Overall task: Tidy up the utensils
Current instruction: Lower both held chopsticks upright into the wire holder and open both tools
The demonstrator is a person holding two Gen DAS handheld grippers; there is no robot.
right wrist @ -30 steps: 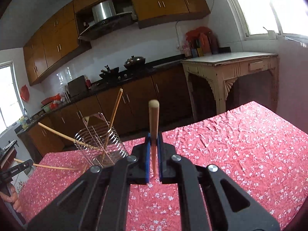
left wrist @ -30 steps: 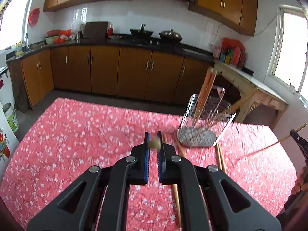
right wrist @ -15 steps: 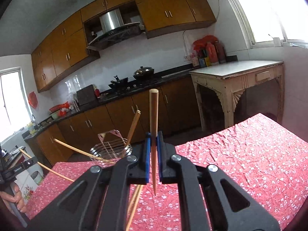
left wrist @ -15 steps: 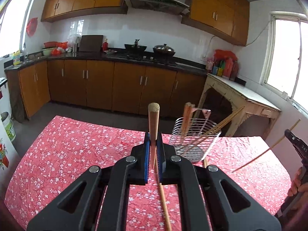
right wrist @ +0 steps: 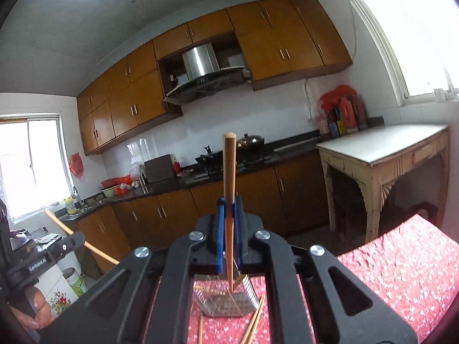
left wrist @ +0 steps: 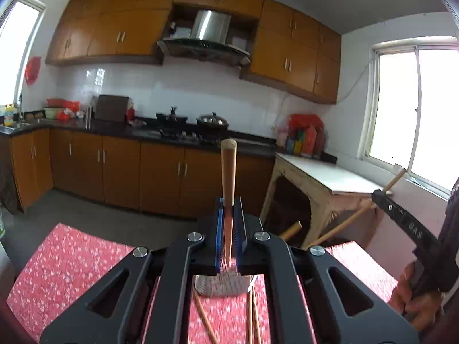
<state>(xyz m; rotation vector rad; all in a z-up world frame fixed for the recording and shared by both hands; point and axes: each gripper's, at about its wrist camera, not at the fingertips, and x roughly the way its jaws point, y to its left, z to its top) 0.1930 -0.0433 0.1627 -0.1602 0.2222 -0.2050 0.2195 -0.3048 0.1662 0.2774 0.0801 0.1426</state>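
chopsticks (left wrist: 228, 177) (right wrist: 229, 172) pinched upright in each claw (left wrist: 229, 223) (right wrist: 229, 223) above the wire holder (right wrist: 226, 298); several already inside, more loose on the worktop (right wrist: 401, 263).

Two wooden chopsticks (left wrist: 228, 172) (right wrist: 229, 169) stand upright above the wire holder (right wrist: 226, 301).

wire basket (right wrist: 226, 298) below tongs | loose chopsticks (left wrist: 252, 315) on table

Blown-out window (left wrist: 416, 114) daylight, fisheye-bent edges
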